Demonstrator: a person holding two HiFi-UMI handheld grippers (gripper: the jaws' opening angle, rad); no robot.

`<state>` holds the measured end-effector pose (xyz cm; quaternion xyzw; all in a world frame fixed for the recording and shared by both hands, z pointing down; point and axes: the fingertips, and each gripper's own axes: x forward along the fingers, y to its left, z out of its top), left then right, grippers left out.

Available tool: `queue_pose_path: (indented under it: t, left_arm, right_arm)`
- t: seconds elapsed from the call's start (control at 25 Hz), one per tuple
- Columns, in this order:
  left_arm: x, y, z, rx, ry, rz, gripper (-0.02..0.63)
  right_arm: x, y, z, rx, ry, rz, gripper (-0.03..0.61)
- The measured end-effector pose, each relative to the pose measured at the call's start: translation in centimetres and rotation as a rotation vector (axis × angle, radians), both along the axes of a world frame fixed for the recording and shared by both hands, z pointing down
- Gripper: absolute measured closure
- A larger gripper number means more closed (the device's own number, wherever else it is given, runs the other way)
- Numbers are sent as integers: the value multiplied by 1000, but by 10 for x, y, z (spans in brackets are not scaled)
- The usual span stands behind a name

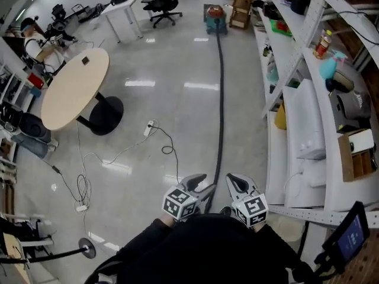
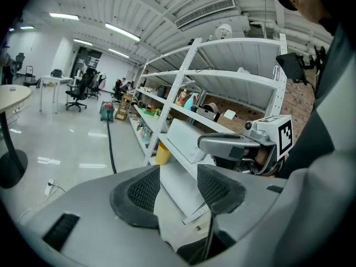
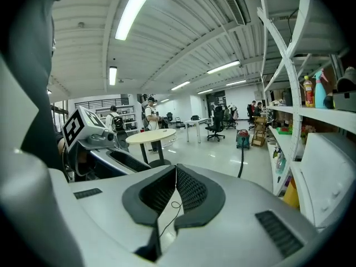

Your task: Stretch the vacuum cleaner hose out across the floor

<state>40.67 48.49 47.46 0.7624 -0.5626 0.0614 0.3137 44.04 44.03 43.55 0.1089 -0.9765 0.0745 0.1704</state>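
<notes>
Inventory, as we find it:

- **Hose:** one long black vacuum cleaner hose [image 1: 221, 99]. It lies nearly straight on the glossy grey floor [image 1: 172, 64]. It runs from the teal canister vacuum cleaner [image 1: 214, 18] at the far end toward us, alongside the white metal shelving [image 1: 296, 52]. In the head view its near end passes between our two tools and is lost behind them.
- **Left tool [image 2: 178, 189]:** released, jaws well apart. Nothing sits between them, and only the shelving shows beyond.
- **Right tool [image 3: 174, 187]:** clenched and empty, with the pad tips meeting. Only floor shows through the slit below.
- **Position of tools:** we hold both side by side, close to our body.
- **Also noted:** a round beige pedestal table [image 1: 74, 87] on the left, and a white power strip [image 1: 149, 127] with a trailing cord. Both lie well apart from the hose.
</notes>
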Motion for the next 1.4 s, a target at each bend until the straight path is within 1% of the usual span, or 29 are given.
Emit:
queue_pose_path:
  t: [0.08, 0.24, 0.4, 0.64, 0.84, 1.4]
  left_arm:
    - [2, 5, 3, -4, 6, -9, 390]
    - [-1, 6, 5, -2, 9, -21, 390]
    - [0, 15, 2, -14, 18, -12, 390]
    - [2, 16, 4, -5, 22, -4, 390]
    - [1, 20, 2, -13, 20, -2, 390]
    - [5, 32, 5, -16, 25, -2, 390]
  right_arm:
    - [1, 4, 5, -24, 6, -5, 561]
    - [-2, 4, 6, -40, 5, -21, 561]
    - [-3, 13, 3, -68, -12, -13, 561]
    - [-3, 15, 2, -47, -5, -20, 561]
    - [-1, 17, 2, -51, -5, -3, 561]
    - [2, 31, 3, -47, 3, -20, 561]
